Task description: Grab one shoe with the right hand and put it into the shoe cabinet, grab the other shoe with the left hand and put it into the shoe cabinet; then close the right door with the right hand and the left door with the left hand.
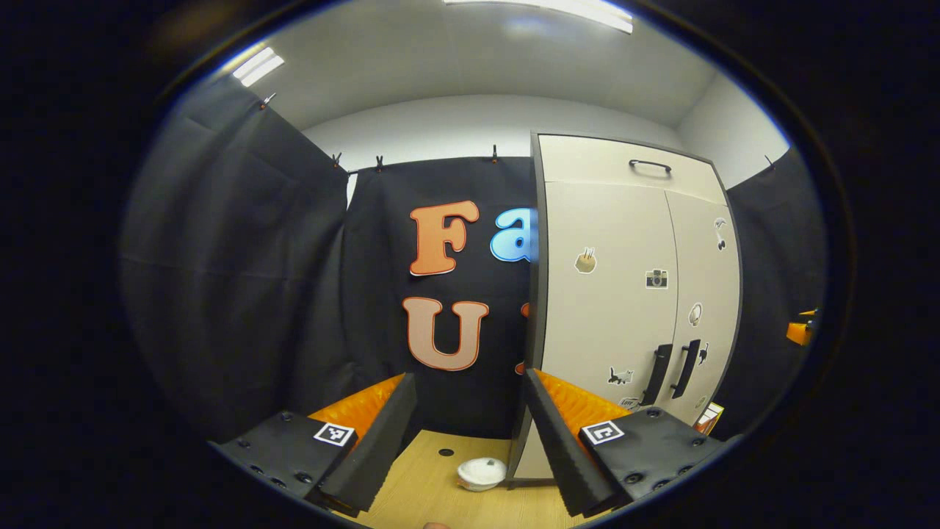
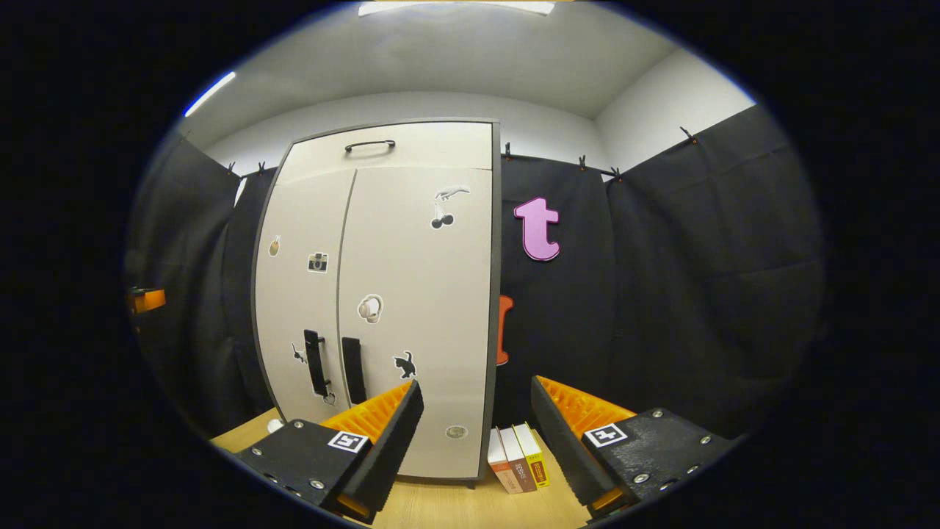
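The pale shoe cabinet (image 2: 382,294) stands tall at the far side of the wooden table (image 1: 440,492), both doors shut, dark handles side by side, small stickers on its front. The left gripper (image 1: 470,433) and right gripper (image 2: 477,433) hang in front of it, jaws spread wide, holding nothing. Books (image 2: 518,455) stand just right of the cabinet; a white bowl (image 1: 481,472) sits near its left foot.

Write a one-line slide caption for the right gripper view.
Open right gripper faces the closed shoe cabinet, three books standing beside it.
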Action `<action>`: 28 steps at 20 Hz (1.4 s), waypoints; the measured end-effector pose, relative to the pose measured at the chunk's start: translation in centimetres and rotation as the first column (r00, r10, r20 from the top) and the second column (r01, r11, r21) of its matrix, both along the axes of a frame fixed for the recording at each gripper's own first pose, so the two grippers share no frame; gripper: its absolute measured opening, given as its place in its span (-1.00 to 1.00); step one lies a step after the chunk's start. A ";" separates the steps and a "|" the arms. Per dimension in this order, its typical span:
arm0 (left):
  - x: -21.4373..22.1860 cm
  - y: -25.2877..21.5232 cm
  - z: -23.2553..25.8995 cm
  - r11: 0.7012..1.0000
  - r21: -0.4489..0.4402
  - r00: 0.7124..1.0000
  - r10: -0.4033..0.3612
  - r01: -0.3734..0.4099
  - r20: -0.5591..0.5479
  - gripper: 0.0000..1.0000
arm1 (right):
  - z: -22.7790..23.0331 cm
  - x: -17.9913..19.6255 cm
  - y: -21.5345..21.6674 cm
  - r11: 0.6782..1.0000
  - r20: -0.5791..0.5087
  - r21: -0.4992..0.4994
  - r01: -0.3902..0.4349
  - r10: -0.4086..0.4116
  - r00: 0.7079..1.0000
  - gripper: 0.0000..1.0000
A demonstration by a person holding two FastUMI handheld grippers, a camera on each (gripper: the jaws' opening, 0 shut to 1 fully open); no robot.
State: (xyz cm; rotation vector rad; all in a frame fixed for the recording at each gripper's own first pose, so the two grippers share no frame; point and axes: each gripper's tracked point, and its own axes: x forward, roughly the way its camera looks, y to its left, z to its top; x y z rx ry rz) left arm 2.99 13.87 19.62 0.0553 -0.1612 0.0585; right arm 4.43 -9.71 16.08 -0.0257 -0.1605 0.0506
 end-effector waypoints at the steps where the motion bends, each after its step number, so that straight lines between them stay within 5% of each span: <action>1: -0.1 0.1 0.0 1.000 -0.003 1.000 -0.005 0.005 -0.001 0.93 | 0.0 -0.1 0.4 1.000 0.003 -0.001 -0.005 0.005 1.000 0.82; 22: -1.0 0.7 0.1 0.998 -0.051 0.999 0.029 -0.027 0.026 0.93 | -0.4 -3.2 3.4 1.000 -0.003 -0.003 0.031 -0.031 1.000 0.84; 28: -1.0 0.3 0.2 0.997 -0.072 0.999 -0.033 0.034 0.025 0.93 | -0.4 -3.6 3.2 0.998 -0.012 -0.017 0.062 -0.062 0.998 0.84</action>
